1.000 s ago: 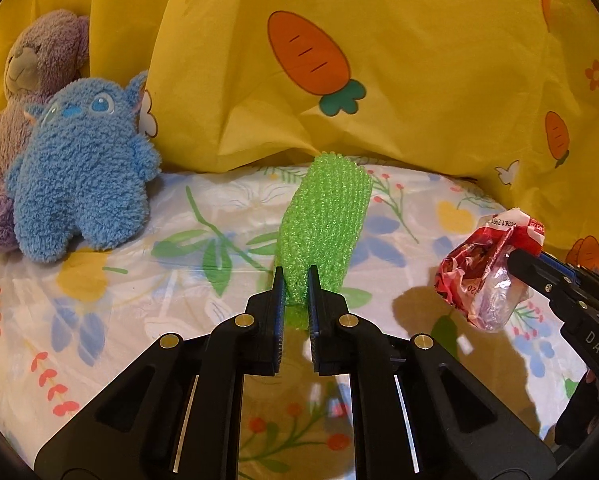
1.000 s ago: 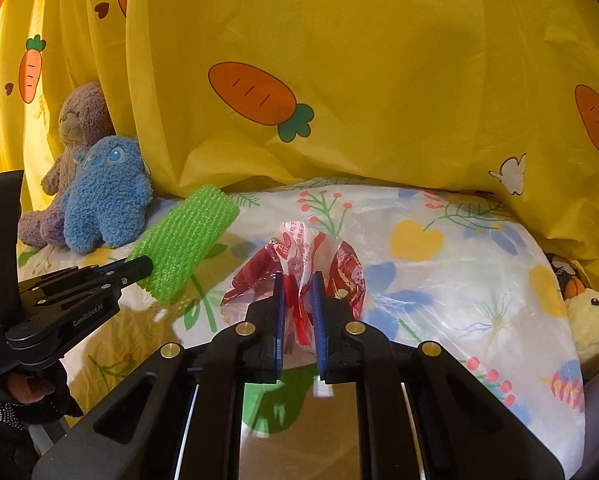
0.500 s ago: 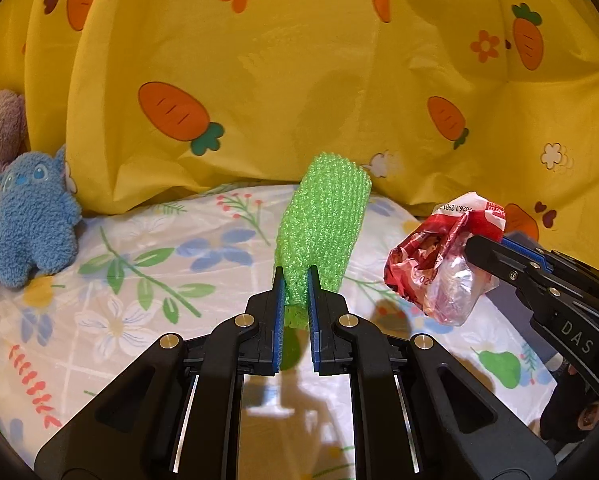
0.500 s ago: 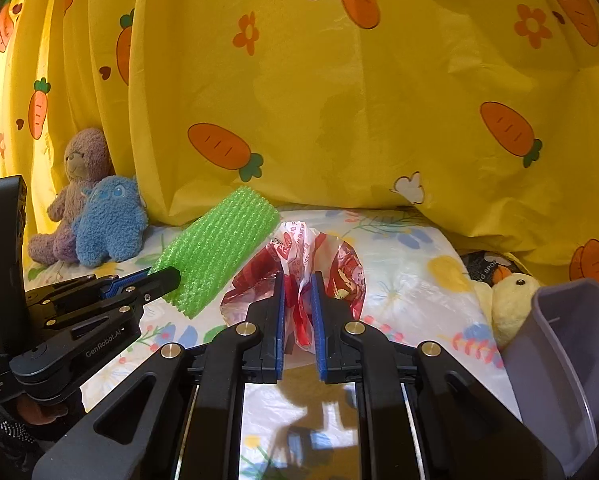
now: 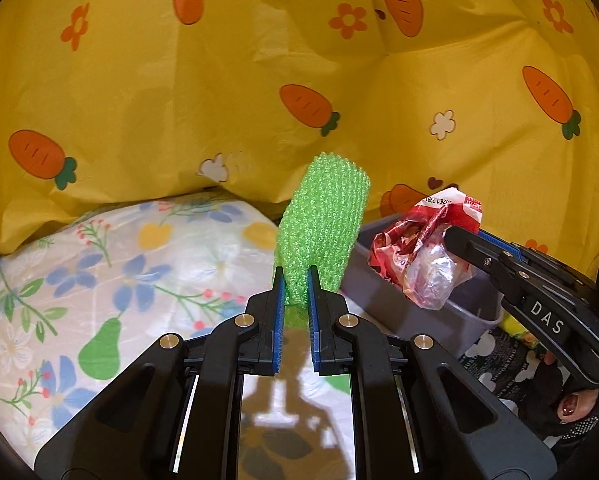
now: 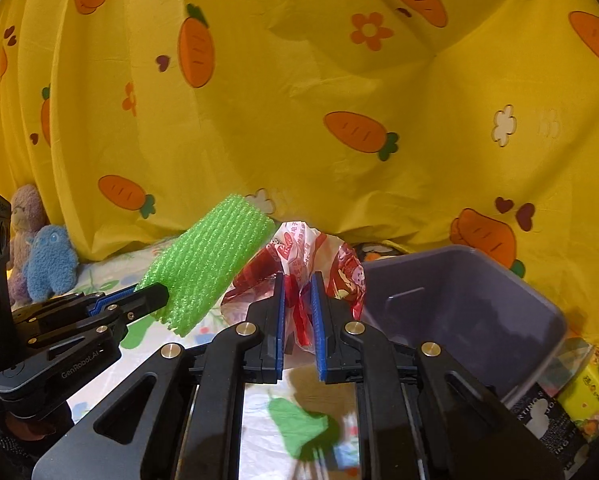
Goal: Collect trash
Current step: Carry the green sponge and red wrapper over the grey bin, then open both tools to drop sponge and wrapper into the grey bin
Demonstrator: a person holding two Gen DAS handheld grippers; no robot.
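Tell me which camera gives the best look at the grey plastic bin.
The right wrist view: the grey plastic bin shows its open top and inner walls. In the left wrist view the bin is mostly hidden behind the green foam net sleeve and the crumpled red-and-clear plastic wrapper.

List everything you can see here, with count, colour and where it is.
foam net sleeve: one, green, held in the left jaws
crumpled wrapper: one, red and clear, held in the right jaws
bin: one, grey, right of the bed
bedsheet: one, white floral, below
carrot curtain: one, yellow, behind
plush toys: two, blue and purple, far left
left hand-held gripper: black, blue pads, shut
right hand-held gripper: same, shut
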